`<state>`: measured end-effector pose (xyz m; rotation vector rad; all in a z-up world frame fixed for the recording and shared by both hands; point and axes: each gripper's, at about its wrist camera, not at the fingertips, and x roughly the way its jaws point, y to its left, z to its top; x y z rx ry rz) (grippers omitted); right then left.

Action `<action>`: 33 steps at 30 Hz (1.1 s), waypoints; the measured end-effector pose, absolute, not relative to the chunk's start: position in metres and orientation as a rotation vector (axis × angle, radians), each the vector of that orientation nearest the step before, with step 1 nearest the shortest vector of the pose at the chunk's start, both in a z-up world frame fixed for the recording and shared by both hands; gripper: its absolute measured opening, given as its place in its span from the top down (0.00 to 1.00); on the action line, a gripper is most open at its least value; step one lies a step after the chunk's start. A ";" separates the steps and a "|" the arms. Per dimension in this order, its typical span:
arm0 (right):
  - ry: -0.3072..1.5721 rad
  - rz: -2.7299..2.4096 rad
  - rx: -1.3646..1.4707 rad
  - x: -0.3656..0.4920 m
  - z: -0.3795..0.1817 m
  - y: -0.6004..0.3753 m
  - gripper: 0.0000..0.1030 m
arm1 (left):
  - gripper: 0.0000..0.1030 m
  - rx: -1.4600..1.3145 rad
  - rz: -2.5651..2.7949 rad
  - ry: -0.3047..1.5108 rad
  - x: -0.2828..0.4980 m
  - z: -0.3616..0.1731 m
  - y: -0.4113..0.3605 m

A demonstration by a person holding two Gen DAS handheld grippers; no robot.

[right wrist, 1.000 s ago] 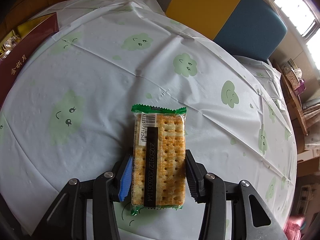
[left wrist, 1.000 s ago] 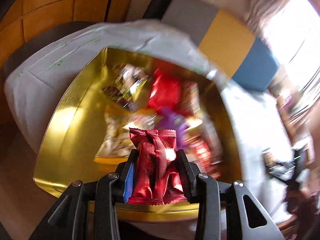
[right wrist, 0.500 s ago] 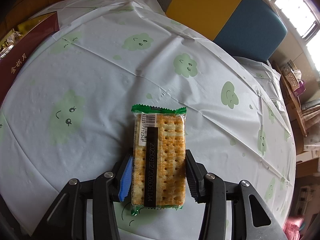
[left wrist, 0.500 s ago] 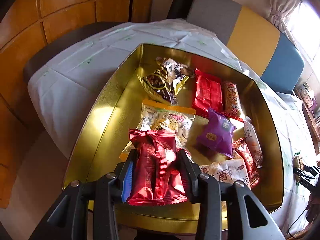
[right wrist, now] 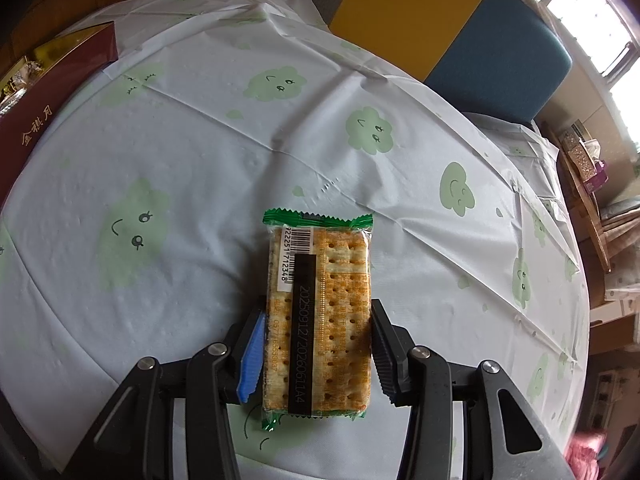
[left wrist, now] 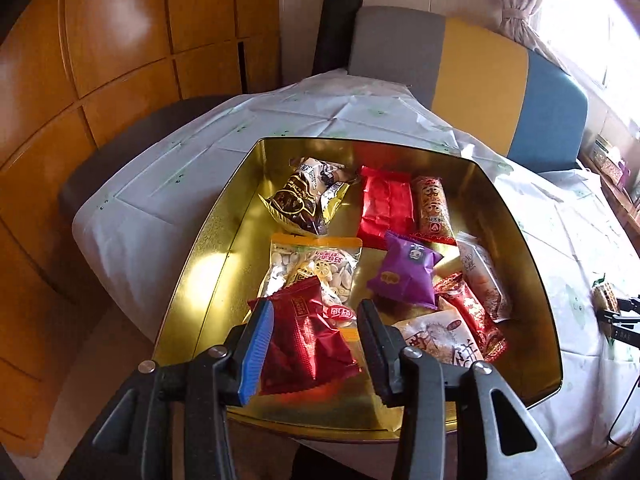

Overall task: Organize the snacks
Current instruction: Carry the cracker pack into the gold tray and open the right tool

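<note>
Left wrist view: the left gripper (left wrist: 316,344) has just been spreading, its jaws now loose around the red packet (left wrist: 304,344) over the gold tin (left wrist: 208,248). The right gripper (right wrist: 318,350) pinches the cracker pack (right wrist: 320,312) by its long edges above the tablecloth (right wrist: 180,168); it looks light, stiff and brittle.

The tin (left wrist: 224,248) is shiny gold inside; in it lie a dark red foil packet (left wrist: 308,344), a purple packet (left wrist: 404,272) and a bright red one (left wrist: 386,206); the cracker packet (right wrist: 320,316) is green-edged with a black stripe; the tablecloth (right wrist: 192,168) is white with green smiling clouds.
</note>
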<state>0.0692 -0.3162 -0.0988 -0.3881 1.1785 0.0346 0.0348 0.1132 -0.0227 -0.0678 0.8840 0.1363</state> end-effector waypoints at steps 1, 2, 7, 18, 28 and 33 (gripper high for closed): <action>1.178 0.035 -0.388 0.069 -0.099 -0.316 0.54 | 0.56 -0.064 0.139 0.888 0.035 -0.023 0.113; 1.178 0.034 -0.389 0.069 -0.099 -0.316 0.54 | 0.55 -0.066 0.140 0.889 0.034 -0.023 0.113; 1.176 0.035 -0.392 0.070 -0.098 -0.316 0.54 | 0.55 -0.069 0.154 0.869 0.032 -0.020 0.115; 1.173 0.033 -0.388 0.068 -0.099 -0.316 0.54 | 0.30 -0.081 0.160 0.848 0.030 -0.017 0.121; 1.171 0.027 -0.399 0.068 -0.099 -0.313 0.54 | 0.30 -0.105 0.202 0.823 0.020 -0.008 0.147; 1.178 0.022 -0.385 0.068 -0.100 -0.313 0.54 | 0.31 -0.120 0.212 0.834 0.020 -0.011 0.148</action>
